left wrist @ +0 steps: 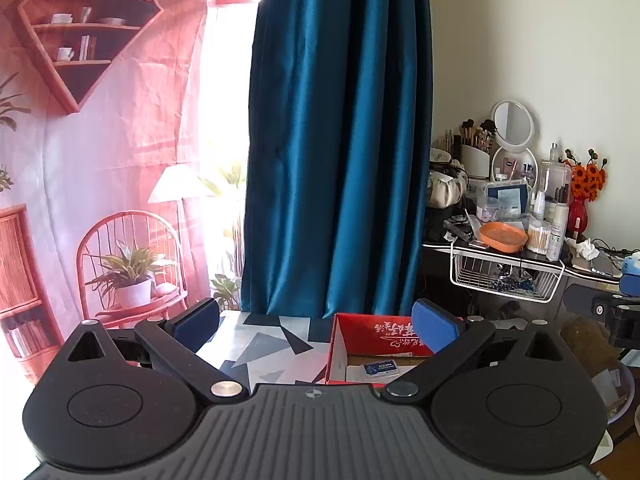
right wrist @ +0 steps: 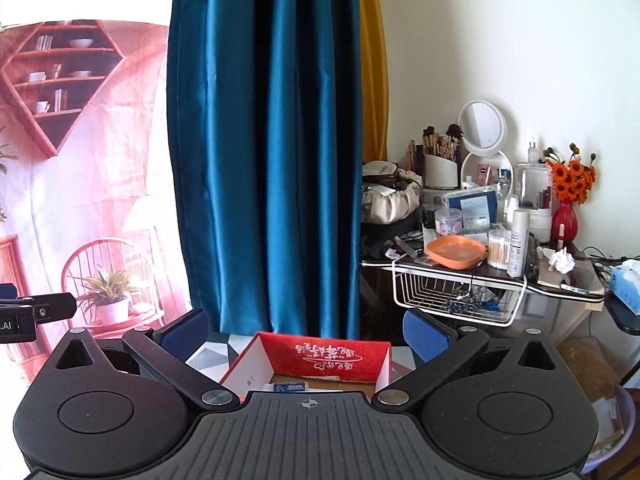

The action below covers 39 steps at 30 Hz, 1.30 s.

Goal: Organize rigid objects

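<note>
A red cardboard box (left wrist: 374, 334) with white writing stands open on the patterned table (left wrist: 264, 344). A small blue-and-white packet (left wrist: 381, 368) lies inside it. My left gripper (left wrist: 316, 326) is open and empty, held above the table just left of the box. My right gripper (right wrist: 306, 332) is open and empty, held above the same red box (right wrist: 340, 354), which sits between its fingers in view. The packet (right wrist: 291, 387) shows at the box bottom. The left gripper's body shows at the left edge of the right wrist view (right wrist: 32, 314).
A blue curtain (left wrist: 340, 140) hangs behind the table. To the right a cluttered dressing table (right wrist: 480, 268) holds an orange dish (right wrist: 456, 250), a round mirror (right wrist: 482, 124), bottles, a wire basket (right wrist: 456, 292) and a red vase with orange flowers (right wrist: 564, 216). A printed backdrop hangs at the left.
</note>
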Motion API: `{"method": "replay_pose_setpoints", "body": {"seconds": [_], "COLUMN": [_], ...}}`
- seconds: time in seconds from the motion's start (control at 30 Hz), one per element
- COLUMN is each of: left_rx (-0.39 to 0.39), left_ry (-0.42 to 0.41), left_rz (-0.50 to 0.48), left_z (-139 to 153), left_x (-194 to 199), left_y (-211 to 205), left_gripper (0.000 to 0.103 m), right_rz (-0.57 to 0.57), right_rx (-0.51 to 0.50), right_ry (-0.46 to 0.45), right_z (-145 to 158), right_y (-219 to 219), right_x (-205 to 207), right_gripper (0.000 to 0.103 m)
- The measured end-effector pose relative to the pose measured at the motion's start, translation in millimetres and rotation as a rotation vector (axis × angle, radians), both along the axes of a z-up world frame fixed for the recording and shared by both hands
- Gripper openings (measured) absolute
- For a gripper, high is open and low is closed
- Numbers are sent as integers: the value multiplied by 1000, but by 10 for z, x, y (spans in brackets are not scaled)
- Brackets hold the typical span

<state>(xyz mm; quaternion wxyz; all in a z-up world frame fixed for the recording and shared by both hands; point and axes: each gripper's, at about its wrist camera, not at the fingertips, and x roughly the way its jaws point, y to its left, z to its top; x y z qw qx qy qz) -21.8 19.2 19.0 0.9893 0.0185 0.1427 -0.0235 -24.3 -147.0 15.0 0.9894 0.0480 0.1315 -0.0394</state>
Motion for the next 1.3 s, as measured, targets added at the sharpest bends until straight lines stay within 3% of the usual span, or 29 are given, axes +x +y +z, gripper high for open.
{"method": "replay_pose_setpoints", "body": {"seconds": [1.3], "left_rx": [-29], "left_ry": [6], "left_rz": [1], "left_z": [-27], "left_x": [-19], "left_y": [34], "left_gripper": [103], "right_rz": [-4], "right_rx": [-9], "right_ry": [3], "right_z": [20], "right_y": [-38], "right_x": [-14], "right_gripper": [103]}}
